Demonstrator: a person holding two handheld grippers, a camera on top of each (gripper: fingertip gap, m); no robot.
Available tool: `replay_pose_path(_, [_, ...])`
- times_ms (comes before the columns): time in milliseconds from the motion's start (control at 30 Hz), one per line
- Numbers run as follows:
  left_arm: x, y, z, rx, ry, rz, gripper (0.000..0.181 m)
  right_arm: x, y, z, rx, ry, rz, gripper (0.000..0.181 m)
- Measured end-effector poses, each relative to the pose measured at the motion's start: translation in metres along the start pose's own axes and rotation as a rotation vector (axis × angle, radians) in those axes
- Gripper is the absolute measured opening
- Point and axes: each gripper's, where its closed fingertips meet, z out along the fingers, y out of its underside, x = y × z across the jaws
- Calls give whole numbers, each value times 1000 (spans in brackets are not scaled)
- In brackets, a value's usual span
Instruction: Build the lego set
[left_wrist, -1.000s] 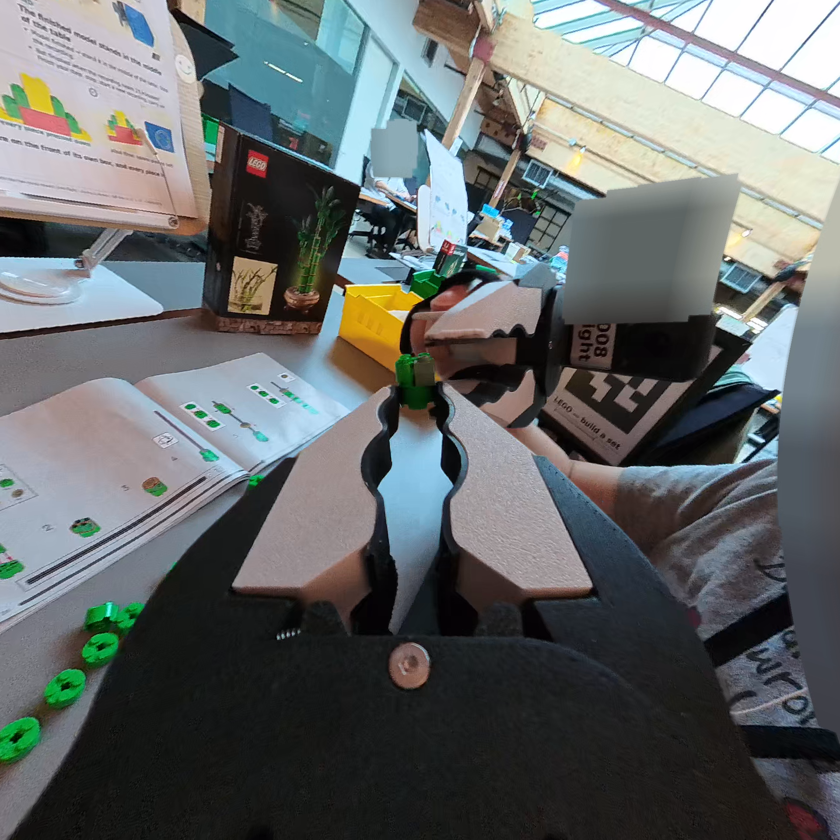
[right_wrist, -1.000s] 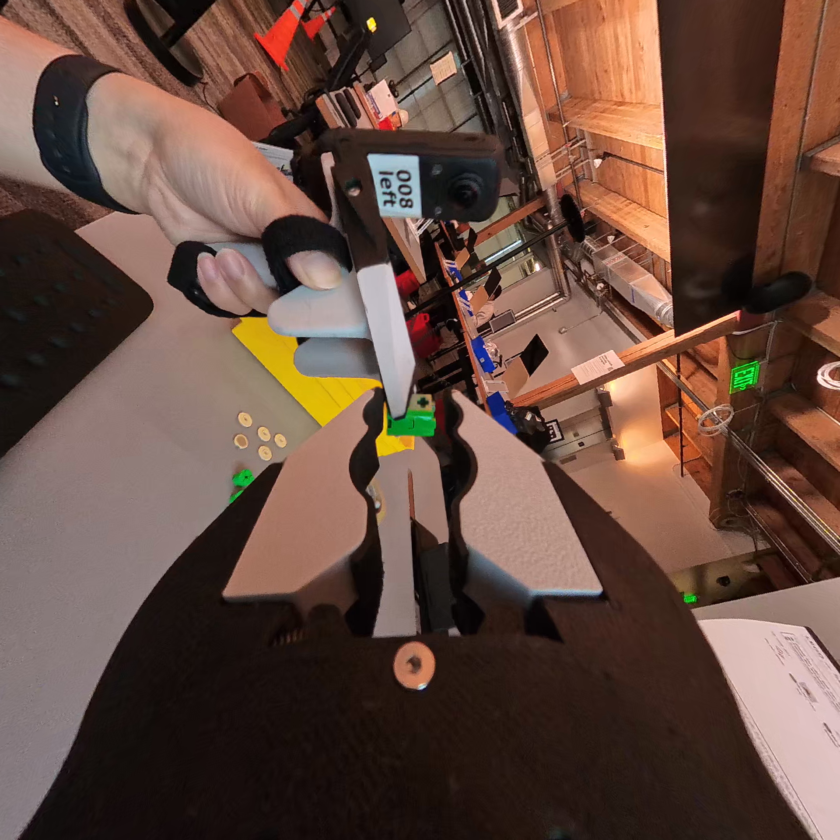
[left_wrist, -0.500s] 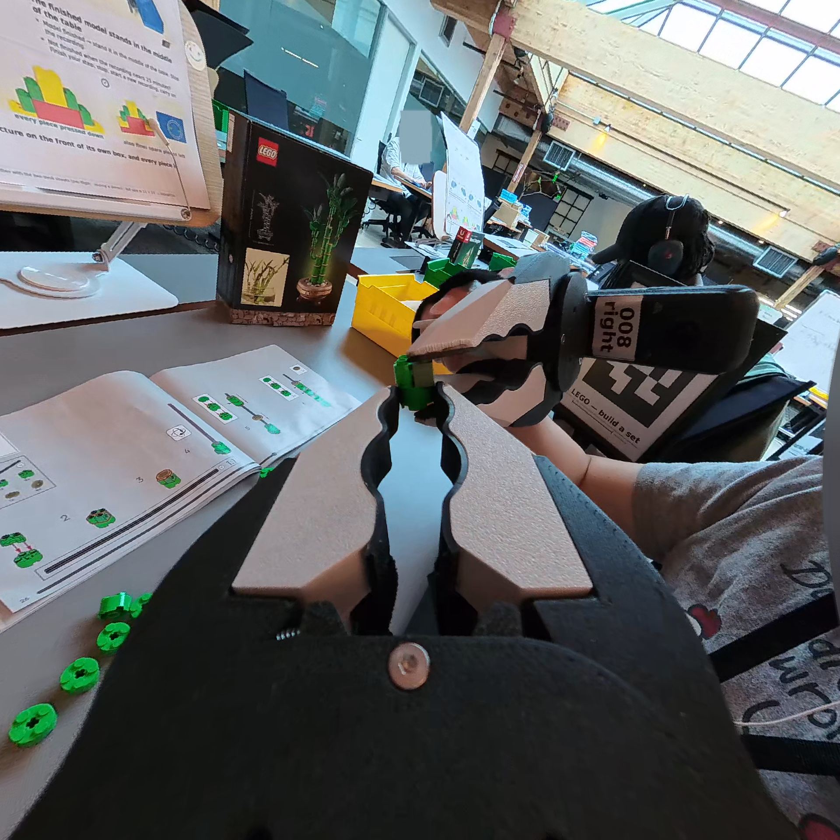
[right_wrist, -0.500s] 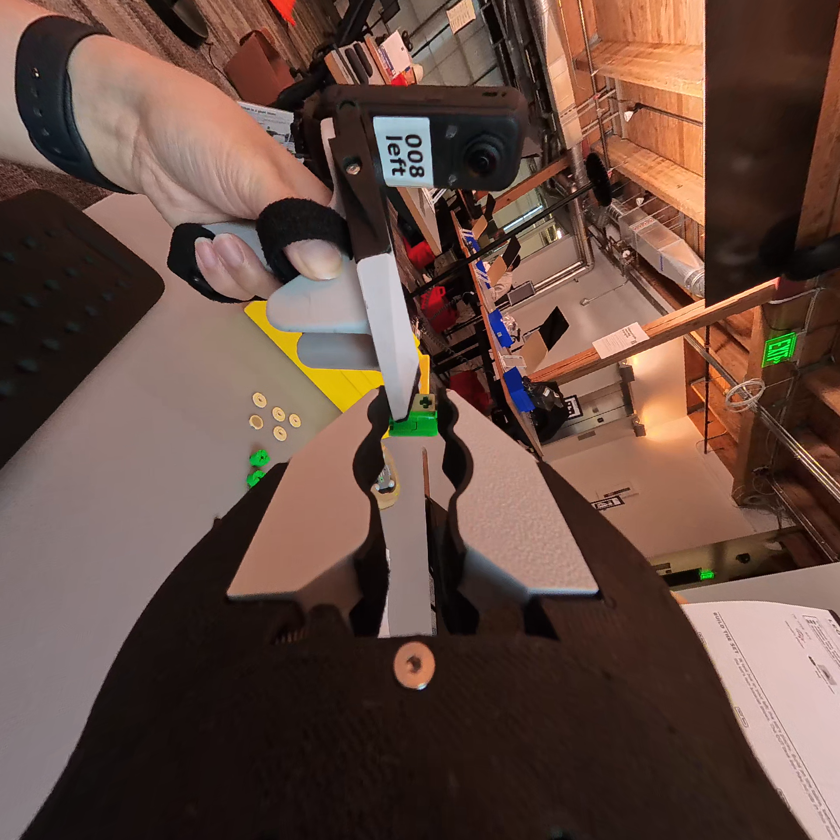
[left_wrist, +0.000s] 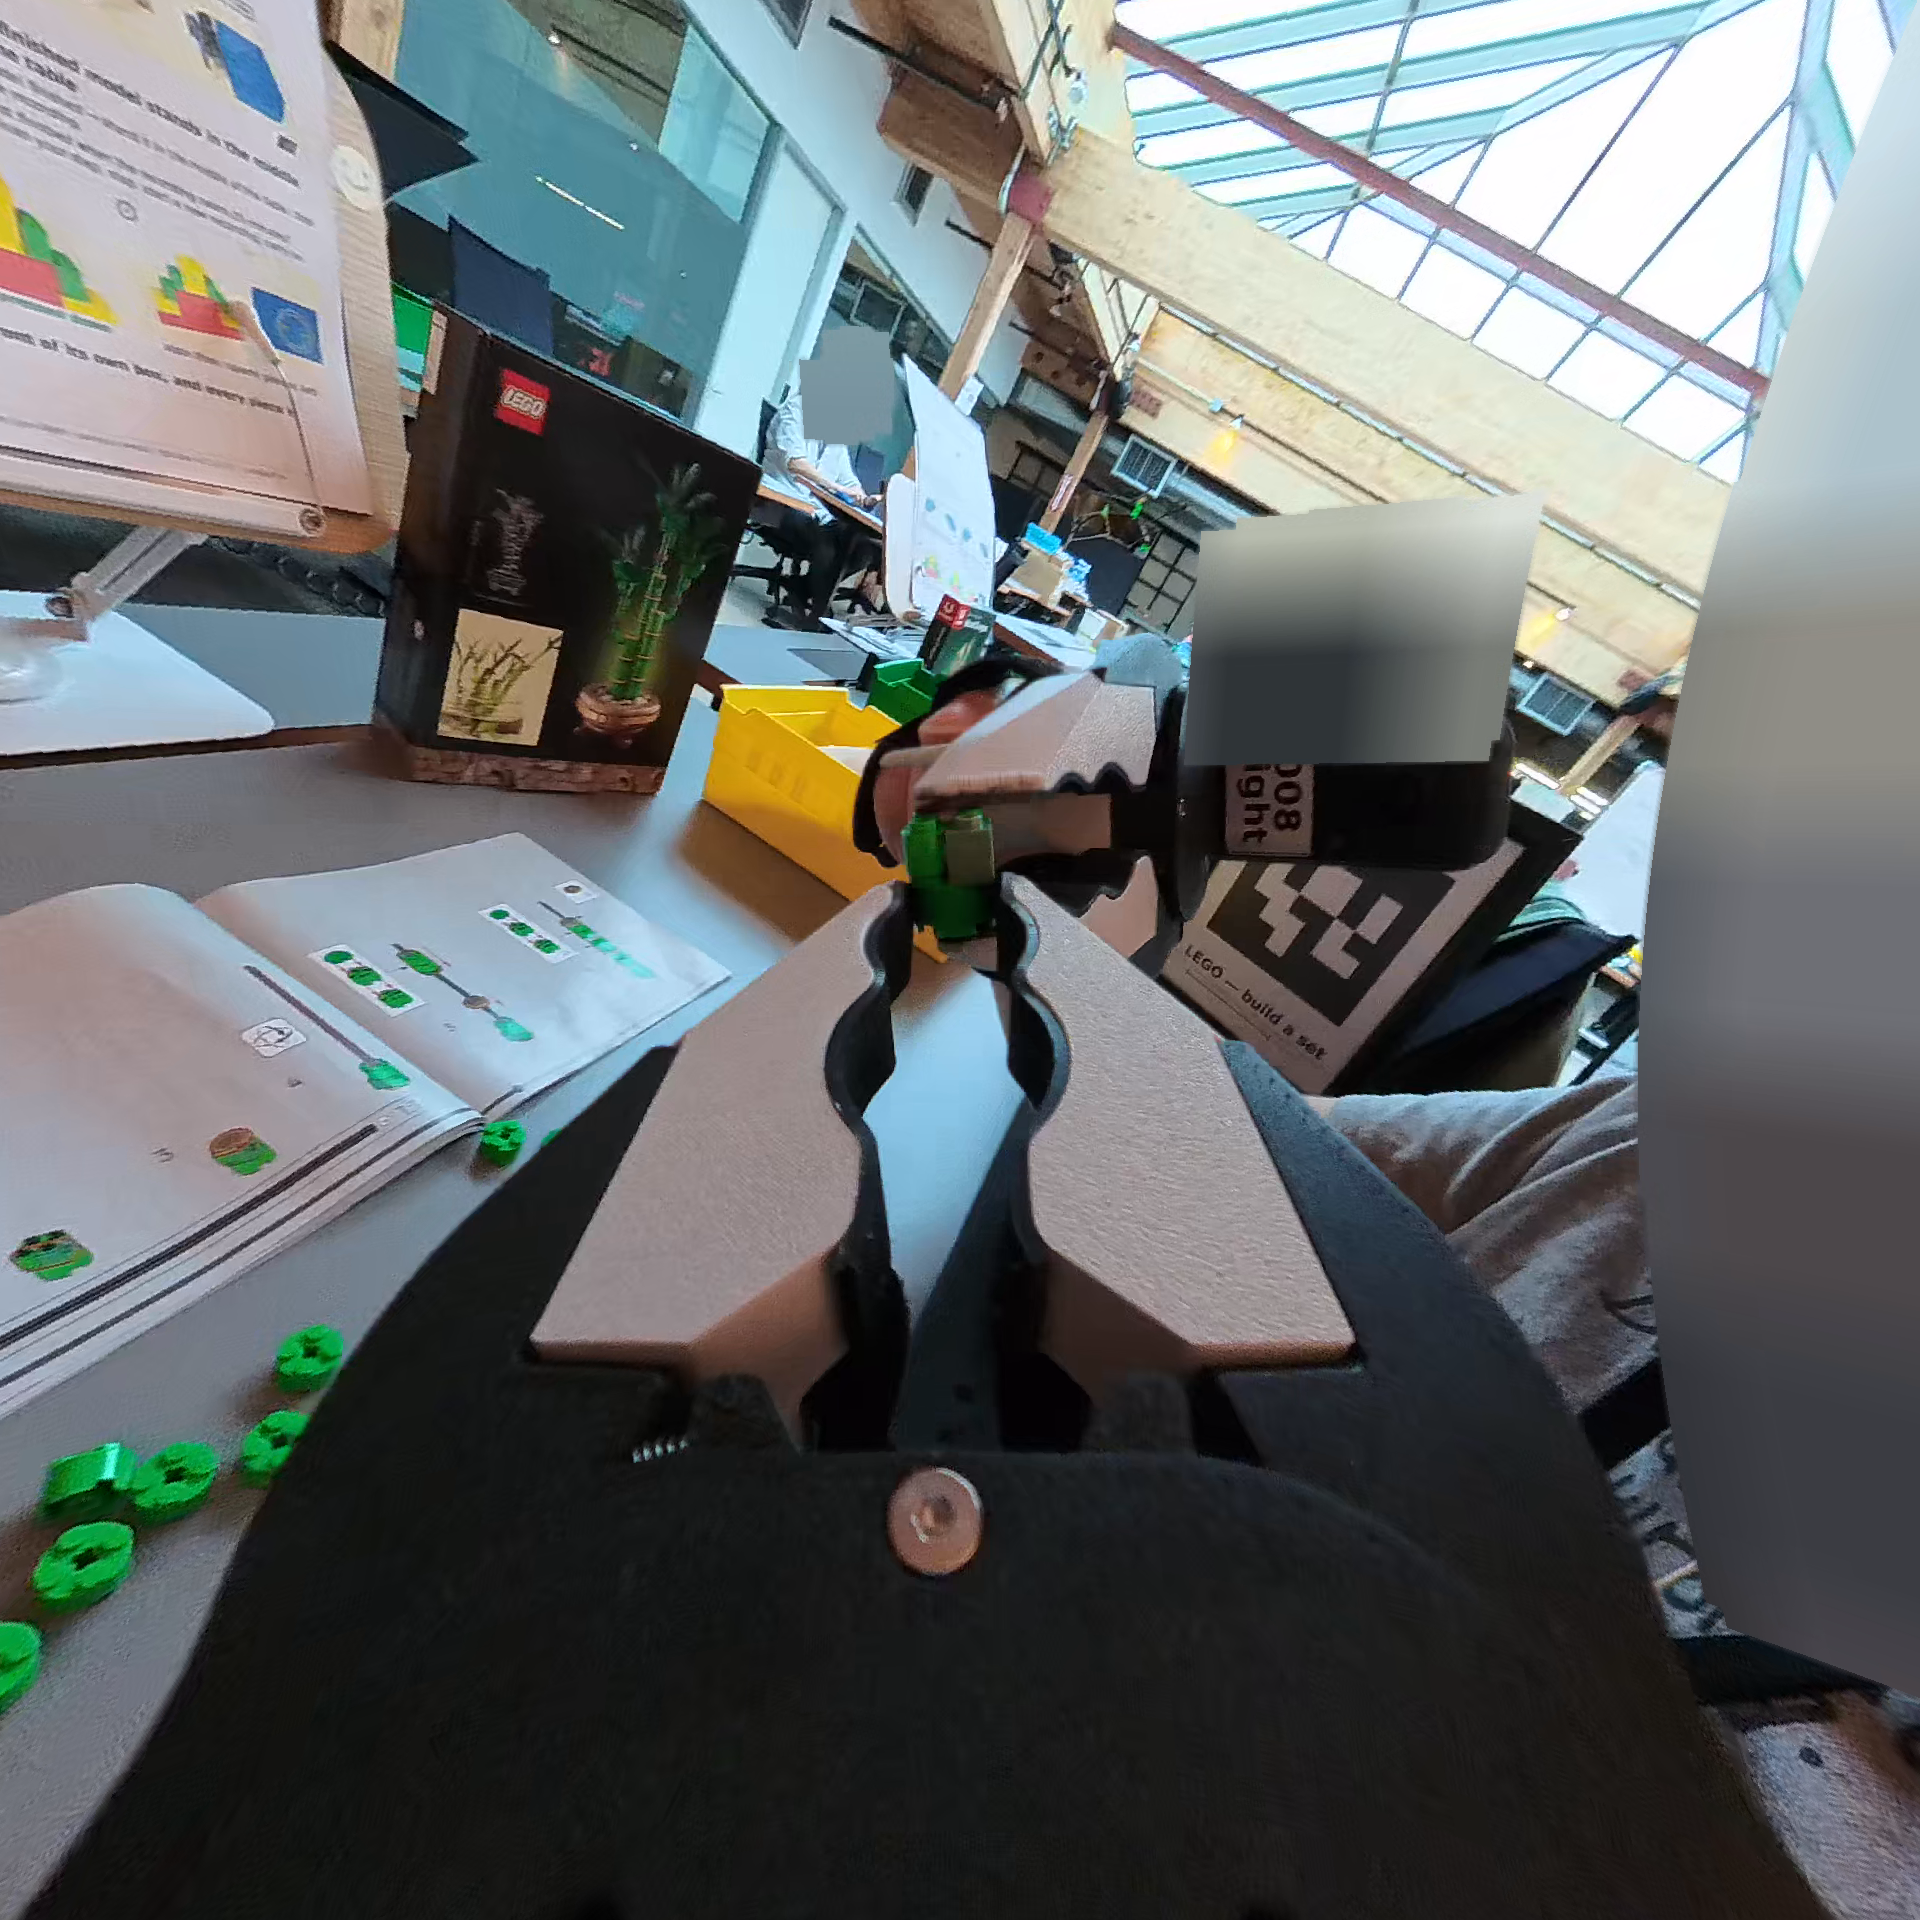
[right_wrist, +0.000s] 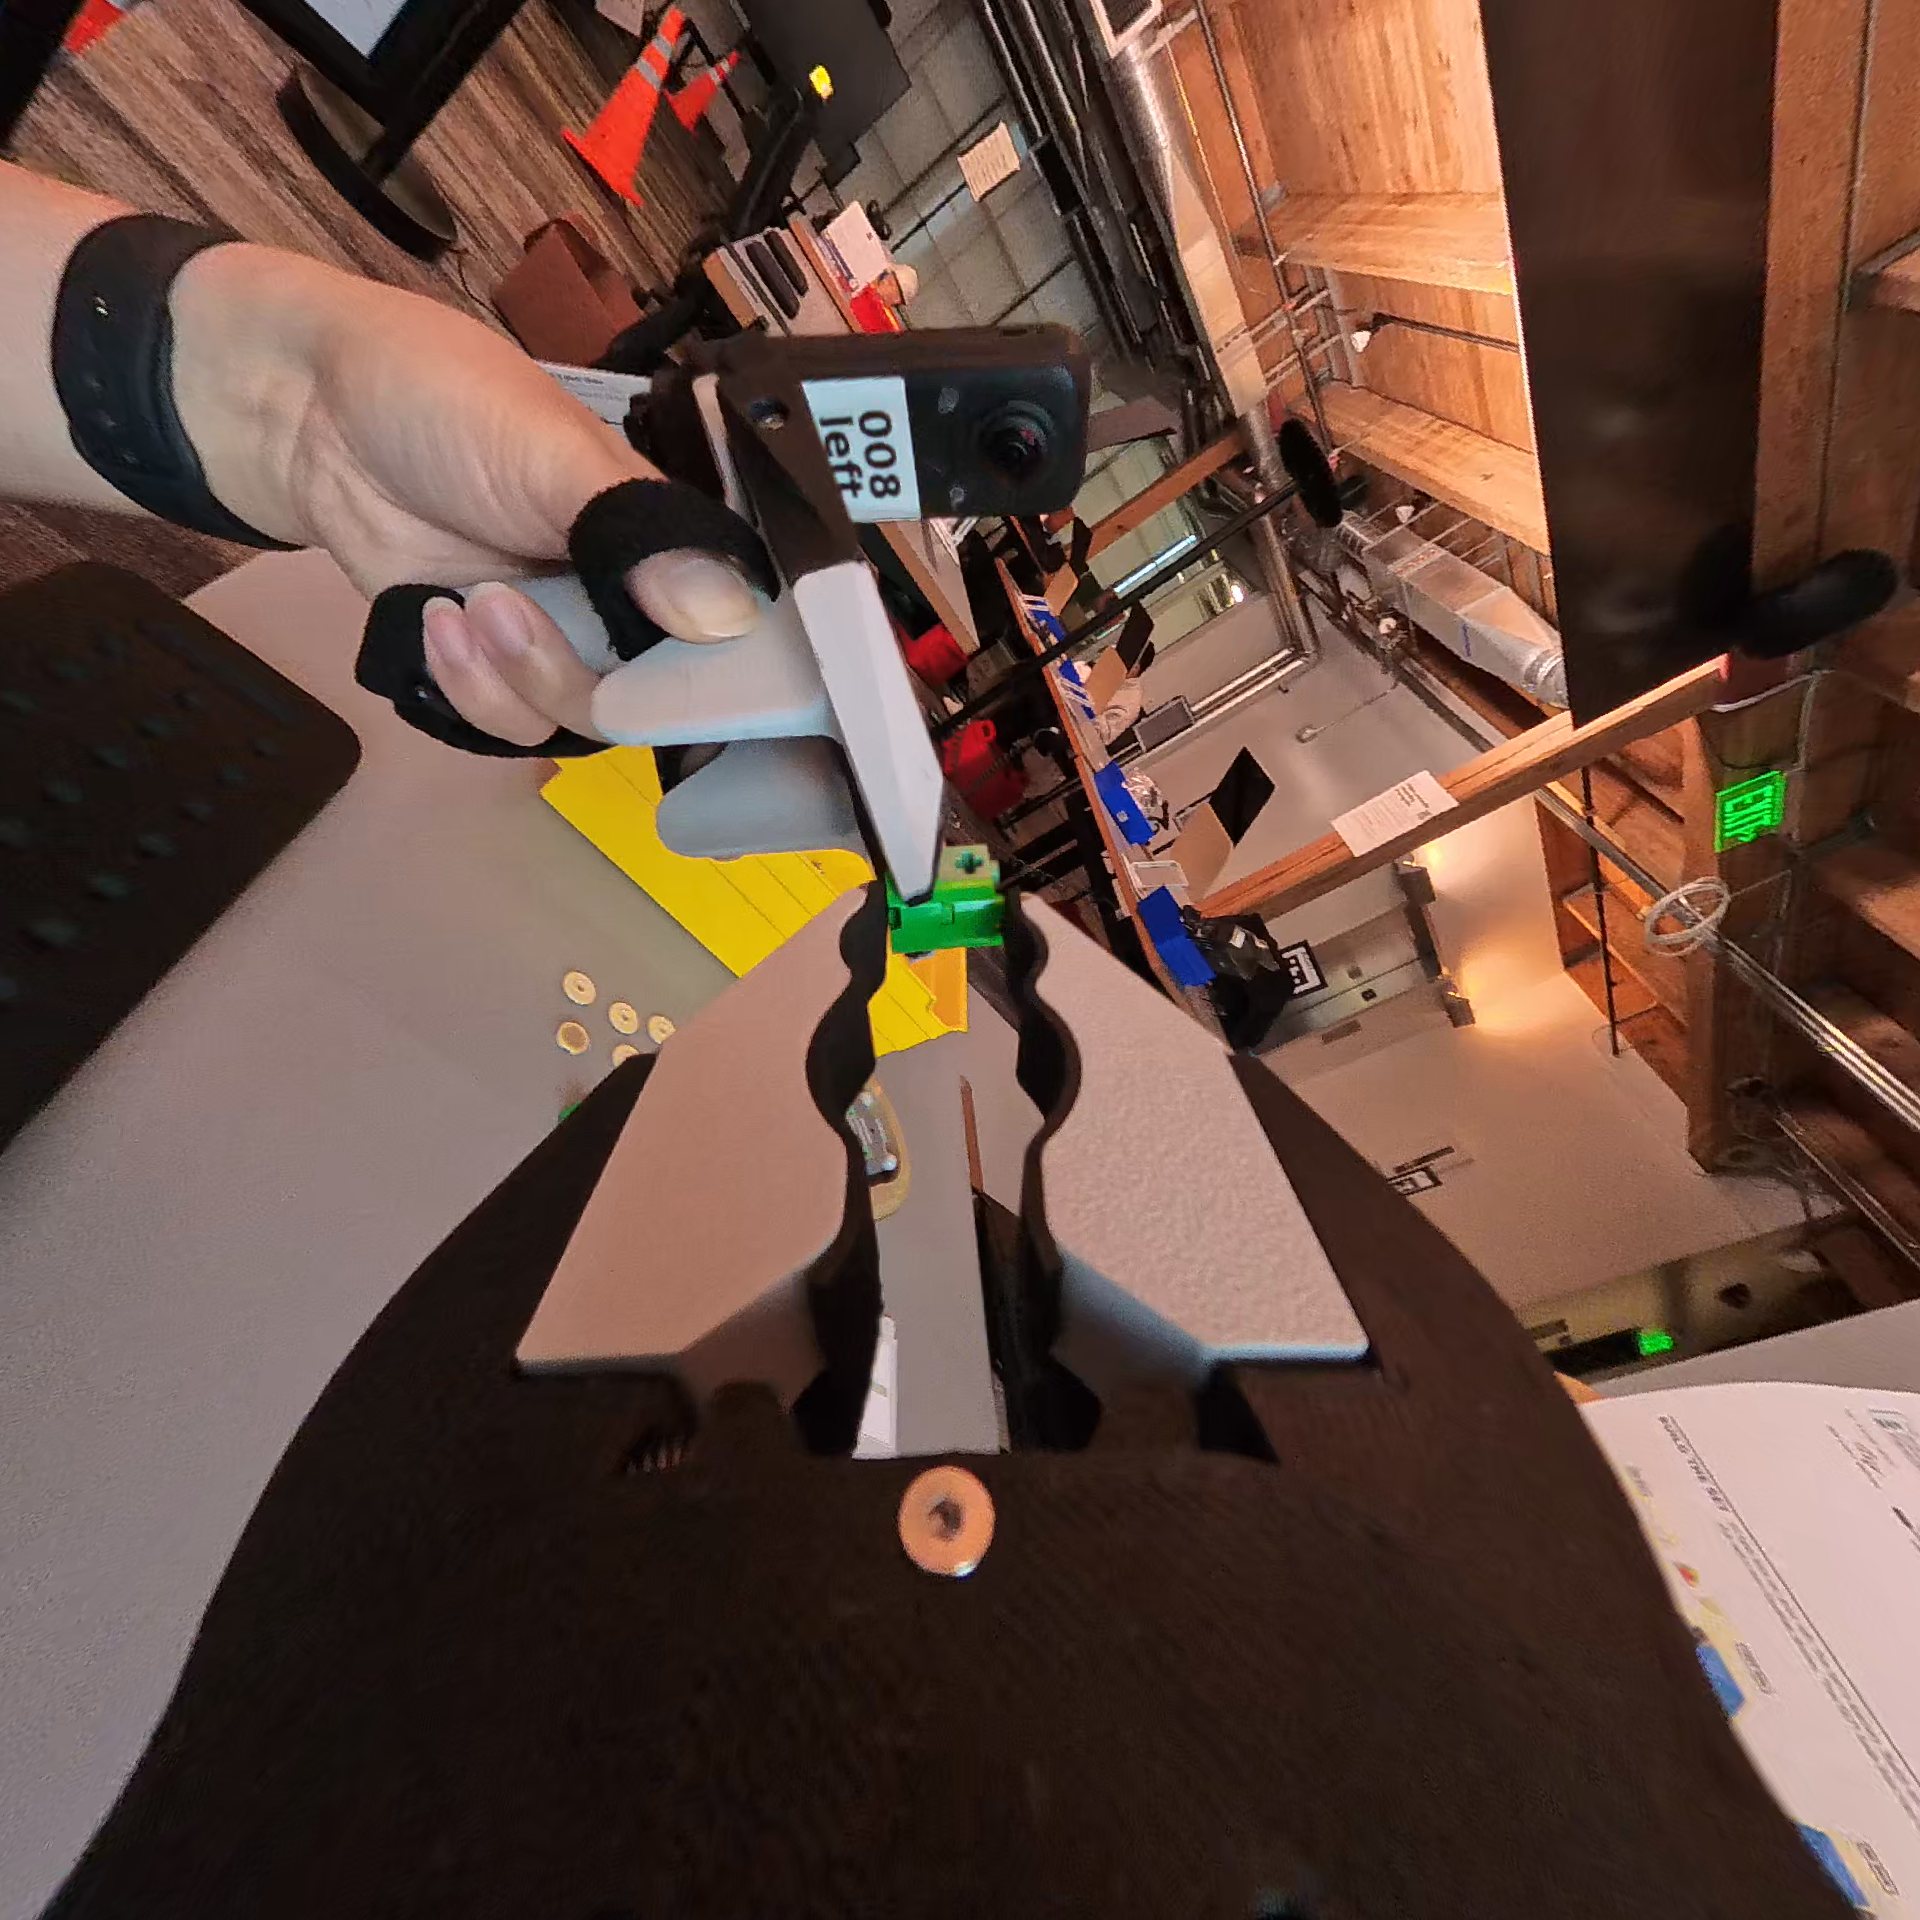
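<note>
Both grippers' jaws pinch one small green stacked-brick Lego assembly above the grey worktop: left gripper, right gripper, nearly closed.

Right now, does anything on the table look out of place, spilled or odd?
Only small clutter: loose green round LEGO pieces lie scattered on the grey table beside the open instruction booklet, not in the yellow tray. Nothing looks damaged.
</note>
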Motion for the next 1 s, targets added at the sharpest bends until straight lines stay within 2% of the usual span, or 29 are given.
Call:
replay_pose_path(300, [1,1,1,-1,5,0,13,0,0,-1,-21,10,-44,20])
replay_pose_path(400, [7,-3,-1,14,32,31,13,1,-8,-2,41,20,-22,20])
replay_pose_path(500, [15,-5,-3,20,23,186,13,-1,-10,-4,58,-12,-10,54])
replay_pose_path(567, [12,-5,-6,4,-81,394,13,-13,-14,-9,100,-113,39,56])
replay_pose_path(667, [6,4,-6,-97,-221,650,13,-12,-21,-14,175,-121,69,58])
replay_pose_path(733, [8,11,-3,-143,-225,694,13,-16,-19,-12,165,-124,26,59])
replay_pose_path(833, [12,11,-3,-131,-210,672,13,-29,-14,-7,127,-164,-16,55])
replay_pose_path(1000, [8,14,-4,-151,-240,682,13,-26,-13,-9,140,-158,-1,47])
